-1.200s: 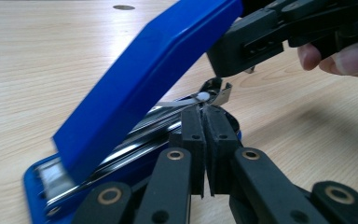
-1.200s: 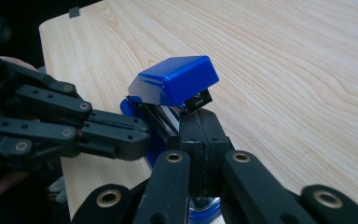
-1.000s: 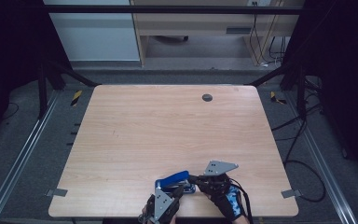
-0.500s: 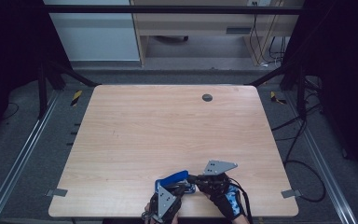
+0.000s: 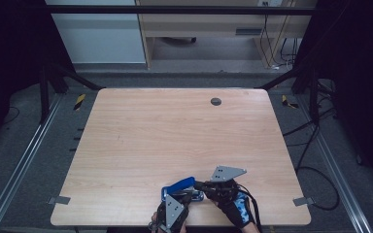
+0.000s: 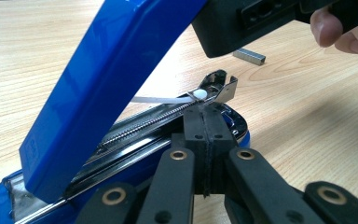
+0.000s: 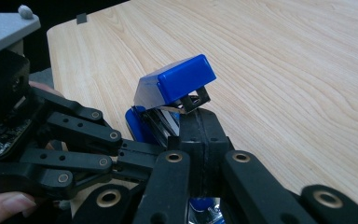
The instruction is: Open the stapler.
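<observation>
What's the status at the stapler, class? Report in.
Both grippers, left and right, jaws shut at the blue stapler. Lid raised, magazine exposed. Loose staple strip on table beyond; nothing blocking.

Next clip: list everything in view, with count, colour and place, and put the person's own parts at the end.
Stapler: one, blue, lid swung open, near edge of the table between the two claws.
Staple strip: one, grey metal, lying on the table beyond the stapler.
Table: one, light wood, centre of the high view.
Grommet: one, dark, round, far side of the tabletop.
Left claw: one, black, jaws shut, tips at the stapler's open magazine.
Right claw: one, black, jaws shut, tips by the stapler's raised front end.
Hands: two, at the table's near edge, holding the claws.
</observation>
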`<state>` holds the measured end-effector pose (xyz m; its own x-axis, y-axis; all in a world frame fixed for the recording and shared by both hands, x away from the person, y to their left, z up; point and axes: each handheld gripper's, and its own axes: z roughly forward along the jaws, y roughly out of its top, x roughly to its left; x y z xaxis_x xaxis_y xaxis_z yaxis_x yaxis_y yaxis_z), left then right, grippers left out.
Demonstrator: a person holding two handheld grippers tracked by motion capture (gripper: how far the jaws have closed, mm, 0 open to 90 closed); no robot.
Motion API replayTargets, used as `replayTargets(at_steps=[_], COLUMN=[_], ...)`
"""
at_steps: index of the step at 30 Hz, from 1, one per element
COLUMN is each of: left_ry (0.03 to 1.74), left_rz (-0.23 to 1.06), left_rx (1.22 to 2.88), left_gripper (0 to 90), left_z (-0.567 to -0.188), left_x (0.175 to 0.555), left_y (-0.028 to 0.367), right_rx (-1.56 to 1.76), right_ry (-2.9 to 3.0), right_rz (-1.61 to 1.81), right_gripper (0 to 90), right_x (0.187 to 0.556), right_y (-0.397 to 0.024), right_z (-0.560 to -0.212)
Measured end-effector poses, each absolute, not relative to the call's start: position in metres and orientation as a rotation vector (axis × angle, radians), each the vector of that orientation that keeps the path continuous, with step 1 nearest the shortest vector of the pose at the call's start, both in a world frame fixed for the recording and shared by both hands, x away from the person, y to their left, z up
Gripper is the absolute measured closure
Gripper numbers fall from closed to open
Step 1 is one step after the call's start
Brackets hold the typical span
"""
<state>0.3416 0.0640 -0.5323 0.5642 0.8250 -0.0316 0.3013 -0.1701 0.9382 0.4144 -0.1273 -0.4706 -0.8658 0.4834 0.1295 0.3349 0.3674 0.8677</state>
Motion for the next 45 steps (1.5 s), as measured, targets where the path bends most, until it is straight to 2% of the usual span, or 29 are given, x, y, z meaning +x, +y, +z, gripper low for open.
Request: replayTargets(at_steps=[45], left_ry=[0.930], left_rz=[0.636], left_rx=[1.735], left_gripper=[89.8], left_z=[-0.533], left_x=[0.340], left_y=[0.062], right_rx=[0.648], right_ry=[2.458], right_rz=[1.619], right_gripper=[90.0], right_x=[0.417], right_y=[-0.109], right_z=[-0.455])
